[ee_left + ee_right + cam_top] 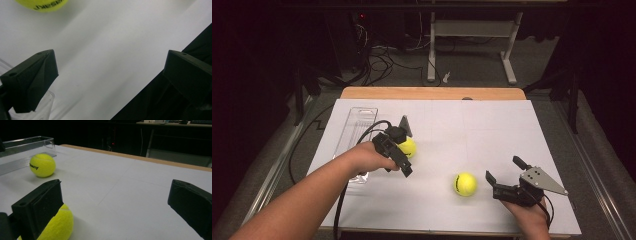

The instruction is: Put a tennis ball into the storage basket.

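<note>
Two yellow tennis balls lie on the white table top (462, 130). One ball (408, 146) rests right beside my left gripper (401, 156), which is open and holds nothing; in the left gripper view that ball (42, 5) peeks in at the top left, beyond the open left gripper (110, 53). The other ball (465, 184) lies just left of my right gripper (504, 169), which is open. In the right gripper view this near ball (58, 225) sits partly behind the left jaw of the right gripper (116, 183), and the far ball (42, 165) lies farther off.
A long clear plastic tray (357, 131) lies along the table's left side, behind my left hand; the tray (25, 143) stands behind the far ball. A wooden edge (432, 93) borders the table's far side. Cables and a desk frame (472, 30) stand on the floor beyond.
</note>
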`<move>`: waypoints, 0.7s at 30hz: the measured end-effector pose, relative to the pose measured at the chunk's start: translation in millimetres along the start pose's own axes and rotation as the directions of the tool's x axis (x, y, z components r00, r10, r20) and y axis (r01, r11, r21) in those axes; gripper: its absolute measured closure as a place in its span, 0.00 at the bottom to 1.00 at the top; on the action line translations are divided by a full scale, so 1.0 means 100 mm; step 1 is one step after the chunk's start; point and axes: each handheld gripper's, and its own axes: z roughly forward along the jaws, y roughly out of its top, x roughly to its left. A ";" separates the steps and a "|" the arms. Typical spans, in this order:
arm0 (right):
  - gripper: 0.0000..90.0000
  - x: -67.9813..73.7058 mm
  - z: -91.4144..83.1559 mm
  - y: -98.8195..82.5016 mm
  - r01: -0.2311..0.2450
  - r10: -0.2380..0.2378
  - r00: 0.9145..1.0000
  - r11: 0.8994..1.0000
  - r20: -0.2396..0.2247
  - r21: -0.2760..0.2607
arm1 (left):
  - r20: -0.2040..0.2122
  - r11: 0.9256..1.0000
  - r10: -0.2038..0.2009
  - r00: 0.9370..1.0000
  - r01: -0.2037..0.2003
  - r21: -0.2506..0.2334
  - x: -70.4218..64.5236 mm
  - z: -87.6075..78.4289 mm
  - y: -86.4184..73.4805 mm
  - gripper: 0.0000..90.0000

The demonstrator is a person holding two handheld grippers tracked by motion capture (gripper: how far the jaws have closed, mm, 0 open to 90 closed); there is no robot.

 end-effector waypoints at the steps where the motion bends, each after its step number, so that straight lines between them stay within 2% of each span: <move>1: 0.00 0.00 0.00 0.00 -0.001 0.001 1.000 1.000 0.000 0.000 | -0.003 1.000 -0.003 1.000 0.003 -0.004 0.00 -0.01 0.03 0.01; 6: 0.00 -0.02 -0.01 0.00 -0.010 0.010 1.000 1.000 0.002 0.000 | -0.004 1.000 -0.020 1.000 0.020 -0.018 0.01 -0.03 0.13 0.01; 11: 0.00 -0.01 -0.01 0.00 -0.010 0.010 1.000 1.000 0.002 -0.002 | -0.018 1.000 -0.012 1.000 0.011 -0.023 0.02 -0.06 0.22 0.01; 13: 0.00 -0.01 -0.01 0.00 -0.010 0.010 1.000 1.000 0.002 -0.001 | -0.015 0.999 -0.023 1.000 0.022 -0.027 0.01 -0.07 0.26 0.01; 14: 0.00 -0.01 -0.01 -0.01 -0.010 0.010 1.000 1.000 0.001 -0.001 | -0.021 1.000 -0.013 1.000 0.012 -0.027 0.01 -0.08 0.27 0.01; 21: 0.00 -0.02 -0.01 -0.01 -0.011 0.011 1.000 1.000 0.001 0.000 | -0.049 0.999 -0.026 0.998 0.024 -0.039 0.00 -0.11 0.43 0.01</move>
